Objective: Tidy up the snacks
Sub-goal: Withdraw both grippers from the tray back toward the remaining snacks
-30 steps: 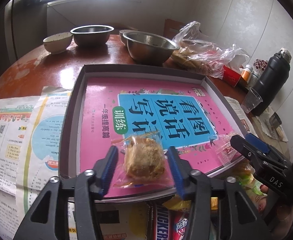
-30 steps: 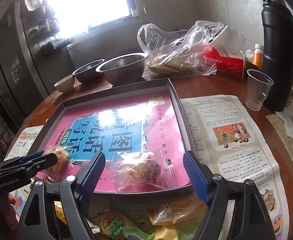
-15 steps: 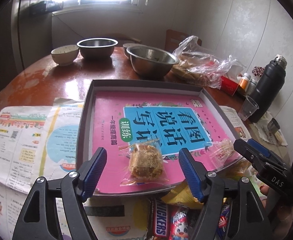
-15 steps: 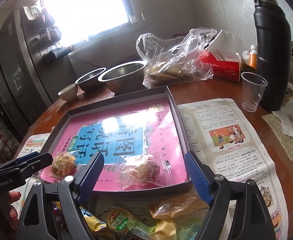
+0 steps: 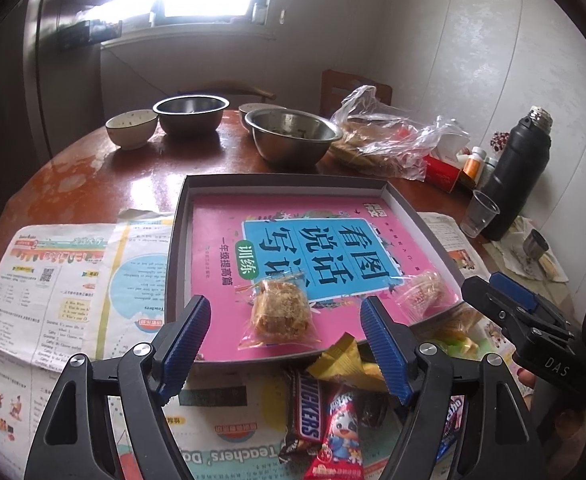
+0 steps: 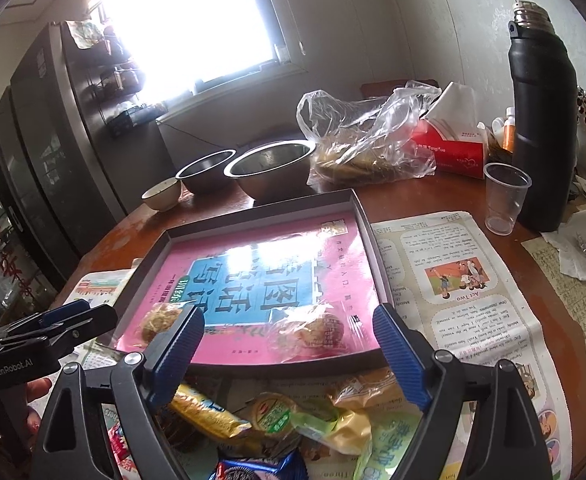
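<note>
A grey tray (image 5: 281, 178) holds a pink book. Two wrapped pastries lie on the book. The brown crumbly pastry (image 5: 279, 314) lies near the front edge, and my left gripper (image 5: 285, 302) hangs above and behind it. Its jaws are opening and the pads do not touch the pastry. My right gripper (image 6: 288, 311) hovers over the other wrapped pastry (image 6: 313, 330), jaws also opening, nothing gripped. Loose snacks lie in front of the tray: a Snickers bar (image 5: 305, 412), a red packet (image 5: 343, 440) and a yellow bar (image 6: 209, 412).
Newspaper (image 5: 53, 280) covers the round wooden table. Behind the tray stand two steel bowls (image 5: 293, 136), a small ceramic bowl (image 5: 131, 128) and a plastic bag of food (image 5: 381, 140). On the right are a red tissue box (image 6: 449, 148), a black flask (image 6: 543, 120) and a clear cup (image 6: 505, 196).
Both grippers have opened wider and drawn back and up from the tray. The left one has let go of the brown pastry, which stays on the book.
</note>
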Available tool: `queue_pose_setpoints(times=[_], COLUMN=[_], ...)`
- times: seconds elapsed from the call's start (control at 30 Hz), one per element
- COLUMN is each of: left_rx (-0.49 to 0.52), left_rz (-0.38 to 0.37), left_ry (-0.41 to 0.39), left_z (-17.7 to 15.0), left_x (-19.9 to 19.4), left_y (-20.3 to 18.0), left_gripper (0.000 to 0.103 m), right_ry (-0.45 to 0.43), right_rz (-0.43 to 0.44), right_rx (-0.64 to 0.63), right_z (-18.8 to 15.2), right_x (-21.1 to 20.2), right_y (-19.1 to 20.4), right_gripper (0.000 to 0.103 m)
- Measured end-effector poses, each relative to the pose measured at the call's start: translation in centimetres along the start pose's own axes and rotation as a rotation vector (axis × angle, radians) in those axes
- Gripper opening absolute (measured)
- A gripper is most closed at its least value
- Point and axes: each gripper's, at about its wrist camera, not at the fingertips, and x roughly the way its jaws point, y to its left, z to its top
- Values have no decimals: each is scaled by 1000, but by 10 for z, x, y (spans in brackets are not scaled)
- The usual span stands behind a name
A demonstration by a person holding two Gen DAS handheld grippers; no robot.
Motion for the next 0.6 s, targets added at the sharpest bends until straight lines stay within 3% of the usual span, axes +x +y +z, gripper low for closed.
queue_pose_setpoints(times=[0.23,0.6], left_rx=[-6,13], left_rz=[-30,-16], left_ry=[7,10], left_z=[-8,-18], left_x=[-11,-25], left_y=[-3,-9], left_gripper=[79,79], right_ry=[-6,-20], right_rz=[11,27], right_rx=[-10,-15], right_z=[-5,-10], right_x=[-14,-34], right_y=[1,0], right_gripper=[86,86])
